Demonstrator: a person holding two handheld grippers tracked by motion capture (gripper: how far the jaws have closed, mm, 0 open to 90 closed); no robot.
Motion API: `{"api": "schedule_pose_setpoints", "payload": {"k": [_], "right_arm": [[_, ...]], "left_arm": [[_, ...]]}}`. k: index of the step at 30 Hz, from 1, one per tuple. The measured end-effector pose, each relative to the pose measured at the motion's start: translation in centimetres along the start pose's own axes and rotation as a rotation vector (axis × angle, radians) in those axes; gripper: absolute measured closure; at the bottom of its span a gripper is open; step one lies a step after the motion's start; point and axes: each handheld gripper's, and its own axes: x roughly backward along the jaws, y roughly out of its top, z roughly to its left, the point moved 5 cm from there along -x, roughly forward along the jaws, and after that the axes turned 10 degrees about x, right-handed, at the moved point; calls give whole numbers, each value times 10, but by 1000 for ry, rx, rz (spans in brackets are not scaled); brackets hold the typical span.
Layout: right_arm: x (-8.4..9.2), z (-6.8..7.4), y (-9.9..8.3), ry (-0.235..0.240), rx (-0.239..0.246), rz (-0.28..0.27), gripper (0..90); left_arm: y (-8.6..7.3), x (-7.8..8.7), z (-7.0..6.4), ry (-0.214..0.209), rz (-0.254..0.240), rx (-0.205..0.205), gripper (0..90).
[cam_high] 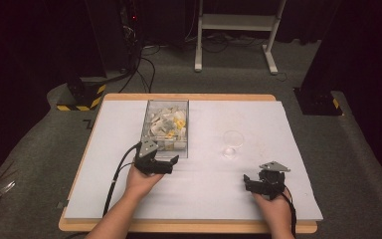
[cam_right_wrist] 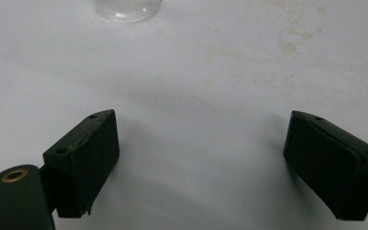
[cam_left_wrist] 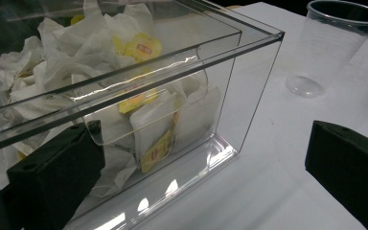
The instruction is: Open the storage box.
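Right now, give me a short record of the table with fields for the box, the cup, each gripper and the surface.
box: clear plastic box holding tea bags, left of centre
cup: clear plastic cup, upright, empty, to the right of the box
left gripper: left gripper open, at the box's near end, holding nothing
right gripper: right gripper open, over bare table, nearer than the cup
surface: white table, faint stains near the cup

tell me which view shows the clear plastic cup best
The left gripper view: the clear plastic cup stands upright, rim to base, beside the clear plastic box of tea bags. The high view shows it small and faint; the right gripper view catches just its base.
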Motion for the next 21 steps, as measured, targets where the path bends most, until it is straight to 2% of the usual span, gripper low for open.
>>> {"api": "schedule_pose_setpoints", "payload": {"k": [6,14,21], "right_arm": [[0,0,0,1,-3,1,118],[0,0,0,0,0,1,118],[0,0,0,0,-3,1,118]], "left_arm": [[1,-3,0,32,-23,-9,5],[2,-8,-2,37,-32,13,4],[0,-10,-3,48,-33,4,5]]}}
